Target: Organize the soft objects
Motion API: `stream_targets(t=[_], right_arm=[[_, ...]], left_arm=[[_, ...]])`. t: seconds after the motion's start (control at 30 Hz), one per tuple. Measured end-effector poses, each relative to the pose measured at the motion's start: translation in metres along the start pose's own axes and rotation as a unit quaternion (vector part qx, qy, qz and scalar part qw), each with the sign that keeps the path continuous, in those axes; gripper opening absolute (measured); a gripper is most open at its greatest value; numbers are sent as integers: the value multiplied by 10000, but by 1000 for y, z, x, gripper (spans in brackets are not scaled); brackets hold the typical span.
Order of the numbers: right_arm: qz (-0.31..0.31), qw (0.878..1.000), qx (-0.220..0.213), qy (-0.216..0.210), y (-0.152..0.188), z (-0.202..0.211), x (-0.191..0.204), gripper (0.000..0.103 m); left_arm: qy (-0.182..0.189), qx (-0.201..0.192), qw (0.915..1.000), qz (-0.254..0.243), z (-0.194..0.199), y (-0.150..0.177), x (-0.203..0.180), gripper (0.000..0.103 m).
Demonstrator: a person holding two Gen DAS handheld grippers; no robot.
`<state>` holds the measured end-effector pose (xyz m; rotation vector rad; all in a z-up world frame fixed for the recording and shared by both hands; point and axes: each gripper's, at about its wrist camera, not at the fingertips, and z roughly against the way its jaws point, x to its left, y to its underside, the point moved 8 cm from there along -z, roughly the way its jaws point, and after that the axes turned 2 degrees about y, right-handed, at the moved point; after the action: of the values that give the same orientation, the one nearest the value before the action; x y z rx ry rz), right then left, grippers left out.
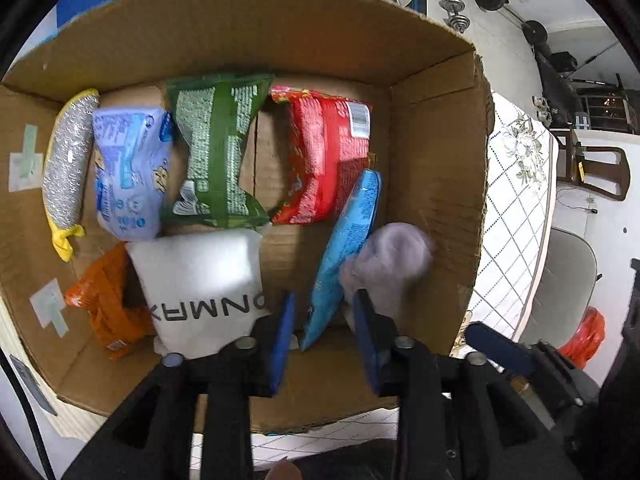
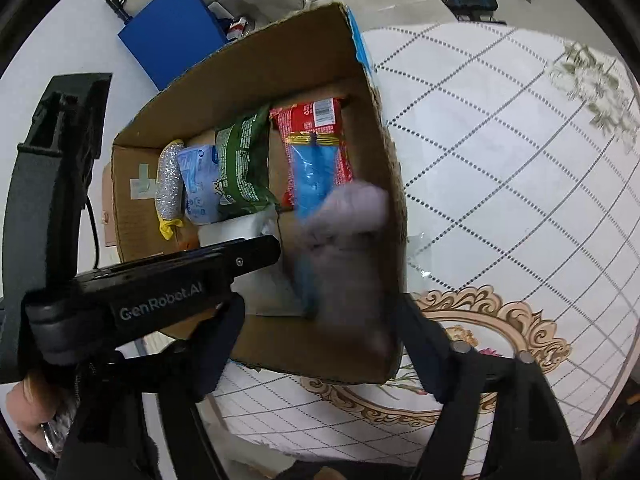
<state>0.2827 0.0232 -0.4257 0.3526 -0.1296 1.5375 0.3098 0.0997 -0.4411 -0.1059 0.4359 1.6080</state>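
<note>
Box (image 1: 436,128) looked nearly packed; both the left gripper (image 1: 324,320) and right gripper (image 2: 320,344) gaped empty, with a blurry lilac soft thing (image 1: 390,260) dropping in.

Eight soft items (image 1: 208,152), one box (image 1: 436,184)

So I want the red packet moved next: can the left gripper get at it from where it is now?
Probably yes. The left gripper is open over the cardboard box, and the red packet lies face-up ahead; only the blue packet leans on its near corner.
</note>
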Motion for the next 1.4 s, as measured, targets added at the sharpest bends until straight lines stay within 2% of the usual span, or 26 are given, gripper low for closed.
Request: stream_targets(t=[0.1,0.27,0.33,0.5,0.67,0.7,0.73,0.83,0.93,1.23,1.4], right_arm=[[52,9999,-55,151,0,6,2,80],[135,9992,-122,361,4,15,-2,80],[195,9983,-179,511,6,18,-4,80],[436,9947,-342,867,18,21,-1,80],[623,9907,-488,1106,24,19,8,80],[635,9903,-508,1129,25,18,9,81],[652,9900,-522,1141,25,17,11,88],[701,9894,-581,1132,26,17,15,100],[709,9889,-610,1151,24,11,19,103],[706,9824,-771,1545,21,8,18,103],[852,9757,-1233,1596,33,47,24,103]], left_arm=[[-93,-133,9999,8,9,4,2,35],[-514,-704,9962,-14,38,14,14,40],[-688,-976,9928,-13,51,23,20,46],[-1119,-1552,9815,82,76,45,40,50],[-1457,-1911,9706,164,87,59,57,72],[-1473,-1975,9690,187,88,61,59,80],[-1476,-2020,9680,200,90,61,62,89],[-1507,-2067,9664,235,91,62,70,96],[-1451,-2051,9675,301,89,60,78,101],[-1489,-2171,9641,353,95,64,83,102],[-1570,-2534,9541,292,131,90,66,102]])
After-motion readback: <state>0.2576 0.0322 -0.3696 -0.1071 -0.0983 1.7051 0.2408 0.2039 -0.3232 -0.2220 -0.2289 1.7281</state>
